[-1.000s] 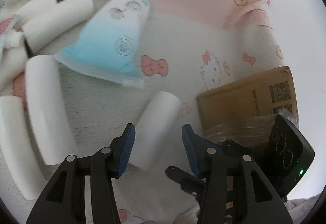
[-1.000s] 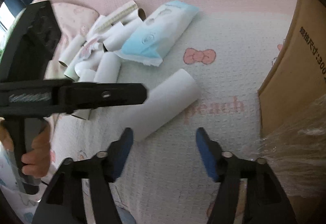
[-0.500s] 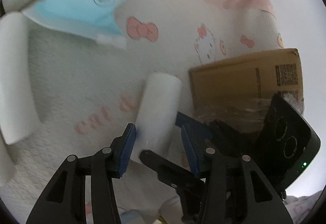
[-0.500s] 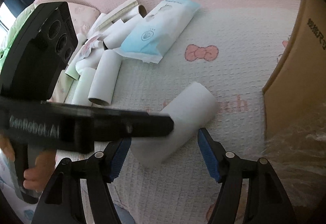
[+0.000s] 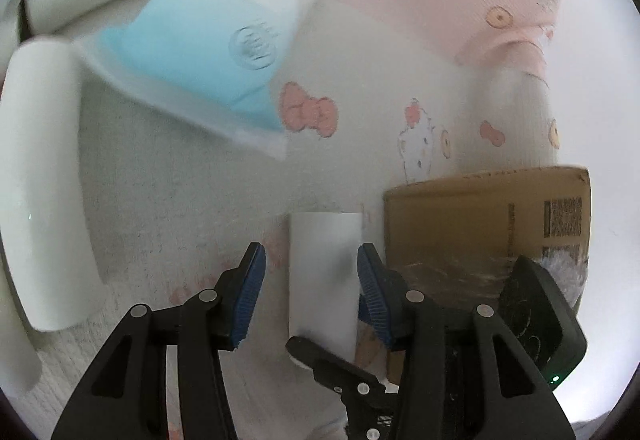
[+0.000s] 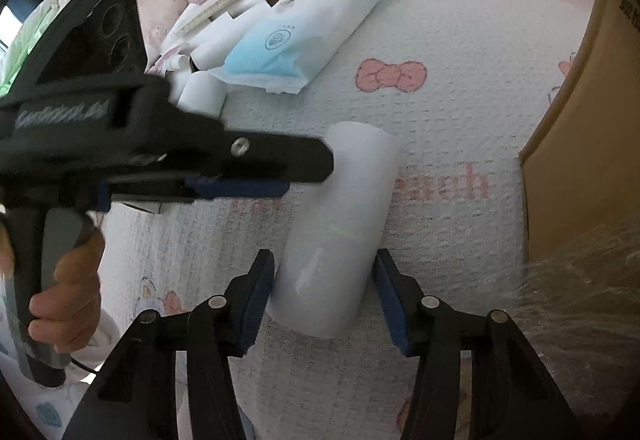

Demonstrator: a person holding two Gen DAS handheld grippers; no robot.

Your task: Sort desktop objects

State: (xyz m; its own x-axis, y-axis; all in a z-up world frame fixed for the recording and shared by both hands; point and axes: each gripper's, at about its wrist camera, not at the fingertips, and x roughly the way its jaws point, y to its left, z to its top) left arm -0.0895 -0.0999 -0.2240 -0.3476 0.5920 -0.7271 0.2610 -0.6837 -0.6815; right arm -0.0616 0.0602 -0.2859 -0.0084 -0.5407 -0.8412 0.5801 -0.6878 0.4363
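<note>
The right tongs (image 6: 323,294) have dropped around the white tube (image 6: 340,228) at frame centre and are closing, pads not yet gripping; the left tongs (image 5: 310,292) stay released beside it. Pickup looks imminent.

One white tube (image 6: 336,236) is lying alone on the patterned mat (image 6: 460,96), apart from a heap of similar white tubes (image 6: 224,36) too jumbled to count exactly; at least four are showing there. One blue-and-white pouch (image 6: 296,40) is resting against that heap. One cardboard box (image 5: 480,224) is standing at the mat's edge. Two handheld grippers, the left gripper (image 5: 308,288) and the right gripper (image 6: 324,292), are sharing the scene.
</note>
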